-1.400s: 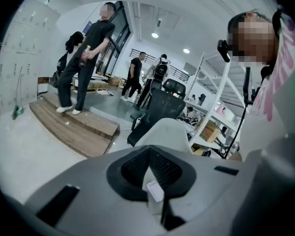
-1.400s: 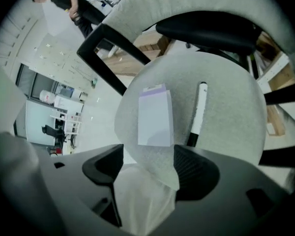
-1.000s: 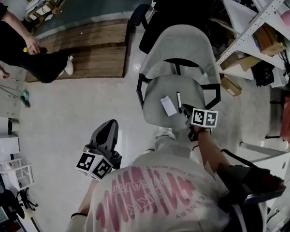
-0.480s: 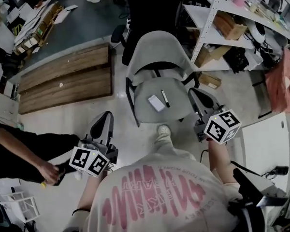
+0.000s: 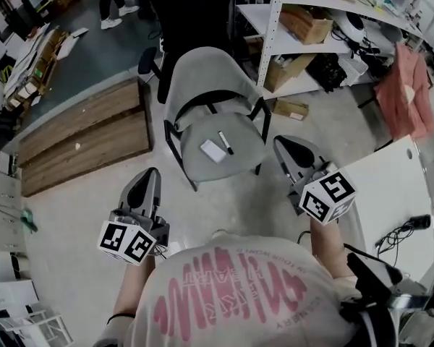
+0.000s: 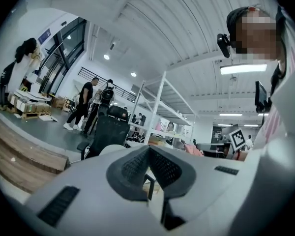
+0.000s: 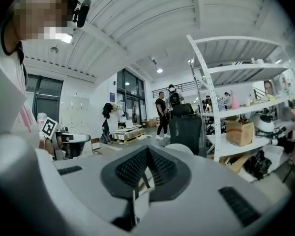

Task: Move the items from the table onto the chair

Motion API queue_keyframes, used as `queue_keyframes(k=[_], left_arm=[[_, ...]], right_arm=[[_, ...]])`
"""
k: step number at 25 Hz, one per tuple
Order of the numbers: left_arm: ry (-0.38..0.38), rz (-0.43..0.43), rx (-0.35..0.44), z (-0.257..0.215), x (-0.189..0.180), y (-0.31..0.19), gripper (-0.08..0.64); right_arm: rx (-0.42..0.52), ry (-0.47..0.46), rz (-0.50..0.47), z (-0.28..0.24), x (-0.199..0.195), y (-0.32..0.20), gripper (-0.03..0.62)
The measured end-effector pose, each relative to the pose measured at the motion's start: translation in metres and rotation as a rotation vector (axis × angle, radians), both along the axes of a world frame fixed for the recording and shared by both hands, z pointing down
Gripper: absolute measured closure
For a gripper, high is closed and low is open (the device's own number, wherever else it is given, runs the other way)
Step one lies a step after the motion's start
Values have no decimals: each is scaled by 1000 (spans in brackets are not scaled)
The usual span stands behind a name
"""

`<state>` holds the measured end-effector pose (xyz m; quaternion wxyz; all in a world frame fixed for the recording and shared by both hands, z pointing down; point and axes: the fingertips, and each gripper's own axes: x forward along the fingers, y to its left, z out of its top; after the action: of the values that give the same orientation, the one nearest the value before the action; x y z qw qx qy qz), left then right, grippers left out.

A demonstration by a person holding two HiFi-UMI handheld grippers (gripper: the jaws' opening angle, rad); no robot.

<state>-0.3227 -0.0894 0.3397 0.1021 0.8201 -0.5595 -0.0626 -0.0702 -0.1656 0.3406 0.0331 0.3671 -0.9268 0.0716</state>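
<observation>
A grey padded office chair [image 5: 240, 159] with a black frame was seen at the middle of the floor in the head view, and the two task items were found lying on its seat: a white rectangular card [image 5: 212, 150] towards the left and a slim black marker pen [image 5: 225, 142] just beside it on the right, the two not touching as far as could be made out. The left gripper [image 5: 146, 182] was held low at the near left, above bare floor and well apart from the chair. In the left gripper view, its jaws [image 6: 148, 150] were seen pressed together with nothing between them. The right gripper [image 5: 290, 151] was held to the right of the seat, near its edge but clear of it. Its jaws [image 7: 147, 151] were likewise closed tip to tip and empty in the right gripper view. A white counter [image 5: 388, 186] was visible at the near right, with a black cable [image 5: 407, 226] lying on it. A low brown wooden platform [image 5: 79, 132] was seen on the floor to the left of the chair. A white metal shelf rack [image 5: 275, 20] carrying a brown cardboard box [image 5: 306, 24] stood beyond the chair at the far right, and a pink cloth [image 5: 405, 85] hung further right.
</observation>
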Motion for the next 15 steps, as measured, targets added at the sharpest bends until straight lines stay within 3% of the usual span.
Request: queue_keyframes(k=[4,9,12,15], left_arm=[[15,11,31,-11,16,3,551],[-28,107,29,-13,61,-4,551],[-16,172,18,-5,90,-8,551],[-10,281,9,-3,132,-27,551]], right_arm=[[3,20,16,-2,20,6,578],[30,52,92,-7,64,15,578],[38,77,173,-3,103,20,578],[28,76,328,-3,166,30,578]])
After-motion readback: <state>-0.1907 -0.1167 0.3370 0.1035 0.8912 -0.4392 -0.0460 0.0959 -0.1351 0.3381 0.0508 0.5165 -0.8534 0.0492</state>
